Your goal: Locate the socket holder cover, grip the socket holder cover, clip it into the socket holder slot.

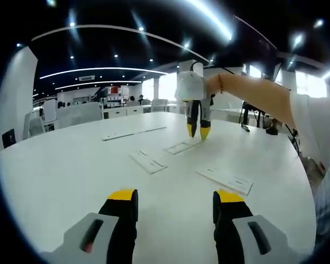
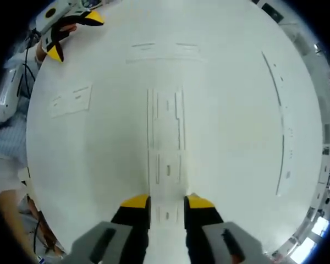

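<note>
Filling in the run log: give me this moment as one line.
right hand-held gripper: open, above white strip | left hand-held gripper: open, empty | table: several white strips, none gripped

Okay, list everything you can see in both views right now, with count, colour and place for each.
Table: one, white, round-edged, under both tongs.
Flat plastic socket-holder pieces: several, white, spread over the table; a long one lies straight ahead of the right tongs; one mid-table in the left gripper view; one nearer the left tongs; one towards the person. Which is the cover and which the holder I cannot tell.
Office desks and chairs: several, pale, far behind the table.
Ceiling light strips: several, white, overhead.
Person's forearm: one, holding the right tongs.
Right tongs: yellow-tipped, jaws straddling the long piece's near end.
Left tongs: yellow-tipped, jaws apart above bare table.
</note>
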Available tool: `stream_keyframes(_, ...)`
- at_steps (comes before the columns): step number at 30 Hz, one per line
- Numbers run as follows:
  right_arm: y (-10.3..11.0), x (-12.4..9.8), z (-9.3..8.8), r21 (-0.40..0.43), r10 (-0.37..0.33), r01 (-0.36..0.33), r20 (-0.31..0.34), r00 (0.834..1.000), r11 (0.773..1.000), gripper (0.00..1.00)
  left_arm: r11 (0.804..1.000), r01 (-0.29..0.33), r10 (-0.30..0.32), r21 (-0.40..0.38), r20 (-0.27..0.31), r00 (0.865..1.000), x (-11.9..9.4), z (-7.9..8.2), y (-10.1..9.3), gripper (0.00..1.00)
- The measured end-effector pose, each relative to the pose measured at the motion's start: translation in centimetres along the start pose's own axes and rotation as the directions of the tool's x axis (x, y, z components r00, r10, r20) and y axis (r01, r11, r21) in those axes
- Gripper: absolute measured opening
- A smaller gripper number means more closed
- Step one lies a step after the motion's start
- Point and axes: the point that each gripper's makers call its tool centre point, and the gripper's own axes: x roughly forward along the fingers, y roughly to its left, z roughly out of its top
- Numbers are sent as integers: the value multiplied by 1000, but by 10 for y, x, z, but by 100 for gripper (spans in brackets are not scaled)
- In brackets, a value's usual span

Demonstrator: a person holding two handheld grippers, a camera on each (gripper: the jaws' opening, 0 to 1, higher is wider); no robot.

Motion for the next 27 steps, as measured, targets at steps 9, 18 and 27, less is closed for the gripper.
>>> stream_keyframes(9, -3, -2, 6, -1, 2, -2, 1, 1000, 1000, 25, 1000, 1, -1, 0, -2, 1000, 0, 0, 0, 55)
stream_keyframes(18, -4, -3, 11, -12, 1, -1, 9, 1000, 1000, 25, 1000, -1, 1, 0, -4, 1000, 0, -1, 1, 55)
stream_keyframes(27, -4, -3, 18, -23, 0, 0, 16, 1000, 1000, 25, 1000, -3, 3, -1, -7, 1000, 0, -1, 2, 55)
